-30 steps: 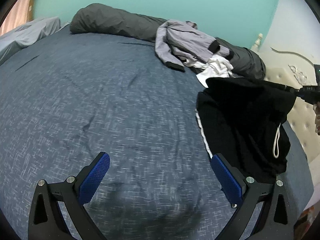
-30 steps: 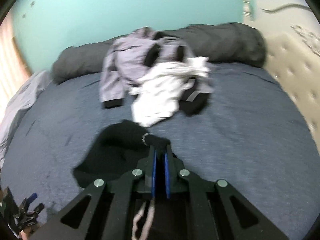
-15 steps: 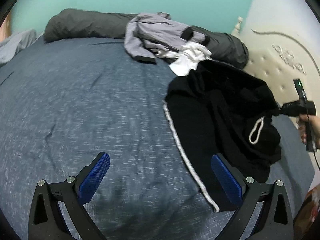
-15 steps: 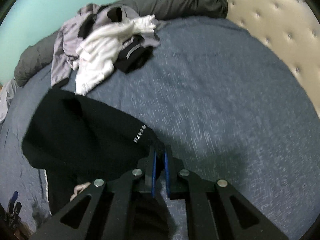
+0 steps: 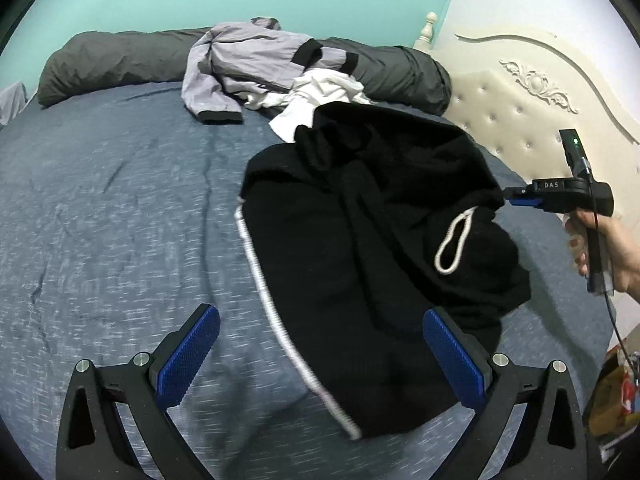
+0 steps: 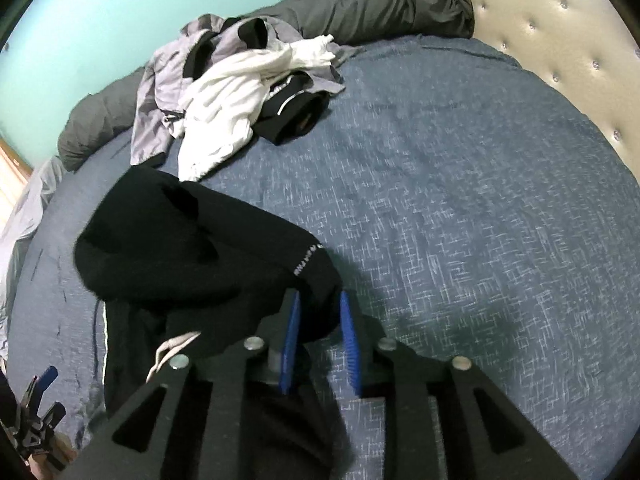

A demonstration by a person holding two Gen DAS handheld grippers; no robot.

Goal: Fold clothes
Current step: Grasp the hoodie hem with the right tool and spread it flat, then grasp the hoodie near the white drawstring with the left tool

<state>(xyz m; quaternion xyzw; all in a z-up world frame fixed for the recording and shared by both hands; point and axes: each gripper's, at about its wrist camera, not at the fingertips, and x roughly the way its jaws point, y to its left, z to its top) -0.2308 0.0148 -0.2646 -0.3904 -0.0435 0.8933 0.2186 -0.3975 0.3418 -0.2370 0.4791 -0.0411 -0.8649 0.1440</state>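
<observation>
Black shorts (image 5: 360, 264): my right gripper (image 6: 320, 336) is standing half-spread around the waistband, risking slippage; left gripper (image 5: 316, 356) is hovering wide apart.

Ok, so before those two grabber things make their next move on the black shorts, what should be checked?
1. Left gripper free to grab: ok, wide open, empty, over the black shorts.
2. Right gripper holding them: cannot tell; jaws parted, fabric between.
3. Shorts lying flat: not ok, bunched, drawstring looped out.
4. Room to spread them: ok, bare blue bedcover to their left.
5. Clear of the clothes pile: cannot tell; white garment lies right at their far end.
</observation>
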